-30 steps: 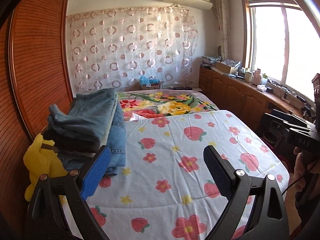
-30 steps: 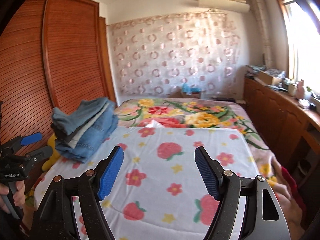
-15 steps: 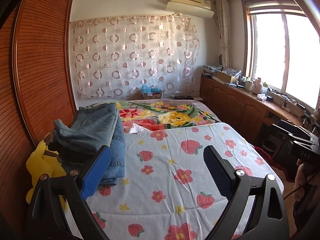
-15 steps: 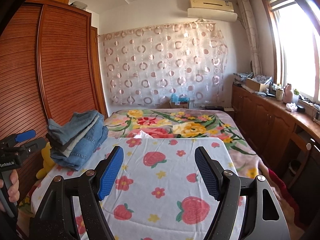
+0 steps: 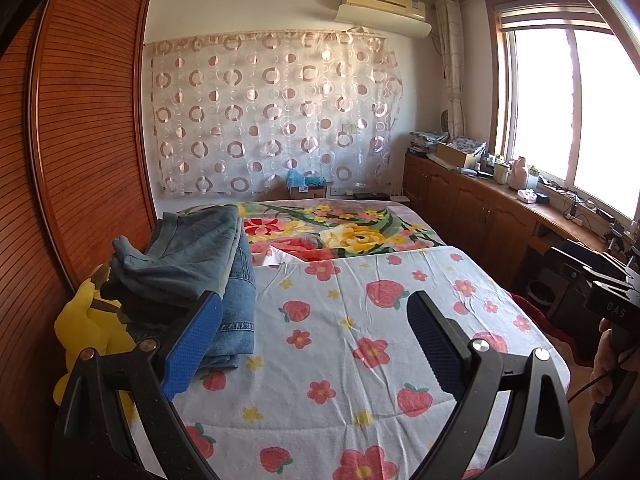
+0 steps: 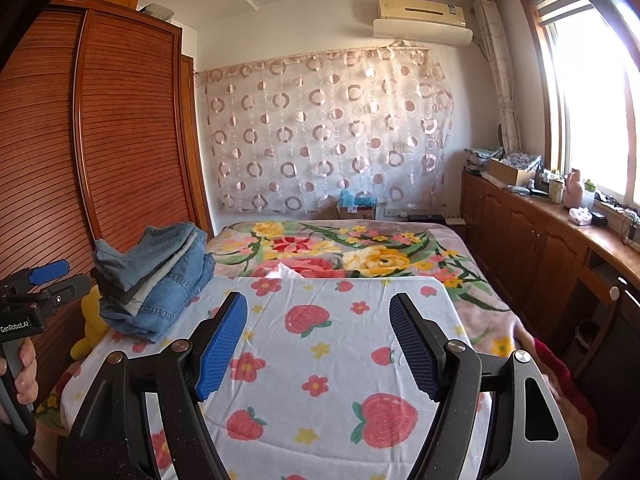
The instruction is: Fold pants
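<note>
Left gripper (image 5: 316, 344) and right gripper (image 6: 318, 344): jaws apart, nothing held; folded pants stack (image 6: 154, 276) on bed's left edge (beside wardrobe)

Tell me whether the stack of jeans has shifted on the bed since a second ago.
No. The stack of jeans lies at the same corner of the strawberry sheet, beside the wardrobe.

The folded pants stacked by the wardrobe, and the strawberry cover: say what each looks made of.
Folded pants: blue denim, matte, judging by the faded wash and stitched seams; a darker layer's fabric is unclear. Strawberry cover: soft printed cloth, probably cotton or terry, matte, slightly nubby and creased.
</note>
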